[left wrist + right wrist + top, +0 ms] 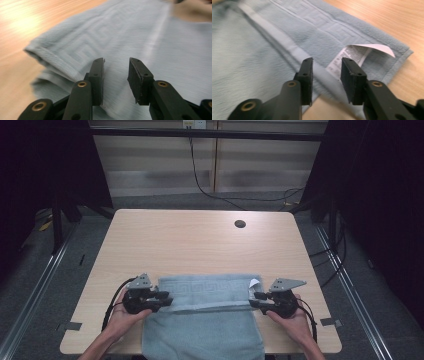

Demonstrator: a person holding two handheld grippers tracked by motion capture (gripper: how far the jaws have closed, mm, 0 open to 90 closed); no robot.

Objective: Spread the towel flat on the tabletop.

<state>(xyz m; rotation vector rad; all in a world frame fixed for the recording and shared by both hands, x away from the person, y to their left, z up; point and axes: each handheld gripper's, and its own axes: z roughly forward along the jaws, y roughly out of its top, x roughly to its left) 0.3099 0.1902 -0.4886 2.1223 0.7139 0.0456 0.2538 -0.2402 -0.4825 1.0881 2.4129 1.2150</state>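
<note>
Pale wood table (pixel 200 245) stands on a grey floor with dark curtains at both sides. On its near edge lies a light blue towel (pixel 205 320), its far part folded back over itself and its near part hanging past the table edge. The left gripper (pixel 167 299) sits at the towel's left side, jaws parted with nothing between them, just above the patterned border. The right gripper (pixel 252 301) sits at the towel's right side, jaws likewise parted and empty, near a white label (pixel 359 53) sewn by the corner.
</note>
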